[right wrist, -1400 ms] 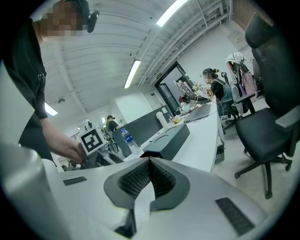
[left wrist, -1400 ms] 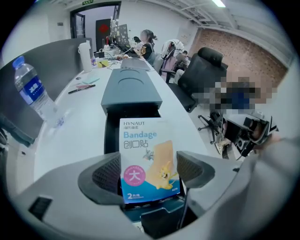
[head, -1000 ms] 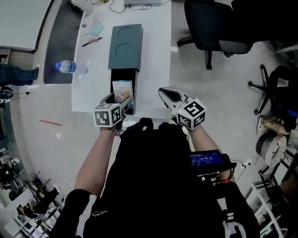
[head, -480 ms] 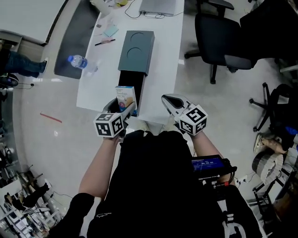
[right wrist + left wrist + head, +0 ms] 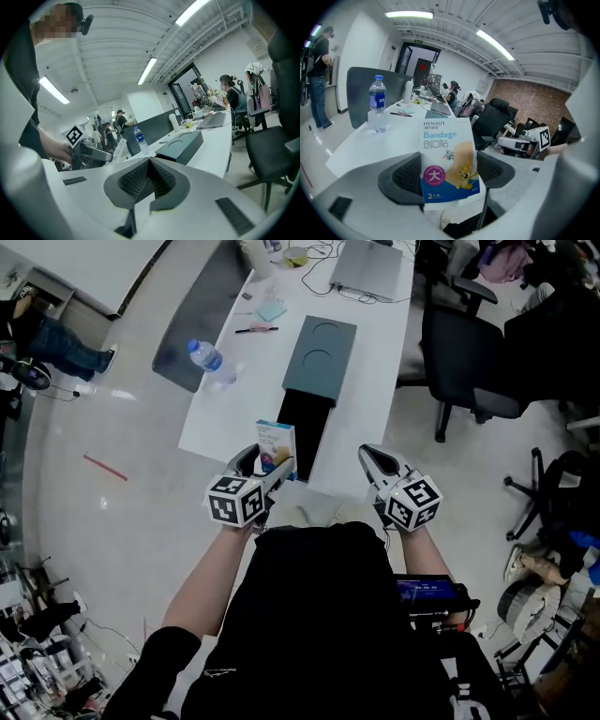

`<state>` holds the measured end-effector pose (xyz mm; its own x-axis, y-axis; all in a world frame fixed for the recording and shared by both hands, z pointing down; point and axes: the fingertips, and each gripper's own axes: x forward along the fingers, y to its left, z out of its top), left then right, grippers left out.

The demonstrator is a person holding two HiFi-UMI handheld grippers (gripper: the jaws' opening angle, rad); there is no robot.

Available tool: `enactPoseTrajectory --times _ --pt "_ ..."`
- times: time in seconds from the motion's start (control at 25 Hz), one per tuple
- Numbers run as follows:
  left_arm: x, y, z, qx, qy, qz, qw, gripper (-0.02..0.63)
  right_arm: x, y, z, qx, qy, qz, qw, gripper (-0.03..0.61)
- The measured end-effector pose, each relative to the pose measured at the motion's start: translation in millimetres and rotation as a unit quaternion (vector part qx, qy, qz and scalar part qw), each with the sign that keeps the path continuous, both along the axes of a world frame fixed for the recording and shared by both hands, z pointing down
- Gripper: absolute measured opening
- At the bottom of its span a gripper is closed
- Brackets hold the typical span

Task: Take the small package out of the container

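A small white and blue bandage package point(image 5: 276, 445) stands upright between the jaws of my left gripper point(image 5: 265, 462), which is shut on it. It hangs just left of the near end of the black drawer point(image 5: 304, 424) pulled out of the dark teal container point(image 5: 322, 356). In the left gripper view the package point(image 5: 448, 159) fills the gap between both pads point(image 5: 407, 174). My right gripper point(image 5: 370, 456) hovers at the table's near edge, right of the drawer, with its jaws shut and nothing in them point(image 5: 147, 180). The right gripper view also shows the container point(image 5: 182, 145).
On the white table point(image 5: 225, 409) stand a water bottle point(image 5: 205, 356) at the left, a pen point(image 5: 251, 330), a sticky-note pad point(image 5: 273, 309) and a laptop point(image 5: 368, 269) farther back. Black office chairs point(image 5: 473, 362) stand to the right. People are in the room's background.
The package has moved up and to the left, from over the drawer's near end to beside it. The head view has shifted; both grippers show farther right in it.
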<state>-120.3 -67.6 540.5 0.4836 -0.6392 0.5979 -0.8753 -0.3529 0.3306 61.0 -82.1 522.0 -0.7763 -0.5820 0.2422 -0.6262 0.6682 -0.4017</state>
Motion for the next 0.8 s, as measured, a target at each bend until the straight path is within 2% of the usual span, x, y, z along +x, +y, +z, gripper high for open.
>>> enactPoseTrajectory --times 0.36,0.8 --pt "-44.7 17.4 -13.1 0.035 0.041 -0.004 0.9985 0.374 -16.6 10.7 -19.0 0.019 0.016 0.027 0.999 0.026" --pt "-106.2 58.3 -11.3 0.042 0.076 -0.017 0.9961 0.374 -54.3 40.3 -32.0 0.036 0.026 0.031 0.999 0.026"
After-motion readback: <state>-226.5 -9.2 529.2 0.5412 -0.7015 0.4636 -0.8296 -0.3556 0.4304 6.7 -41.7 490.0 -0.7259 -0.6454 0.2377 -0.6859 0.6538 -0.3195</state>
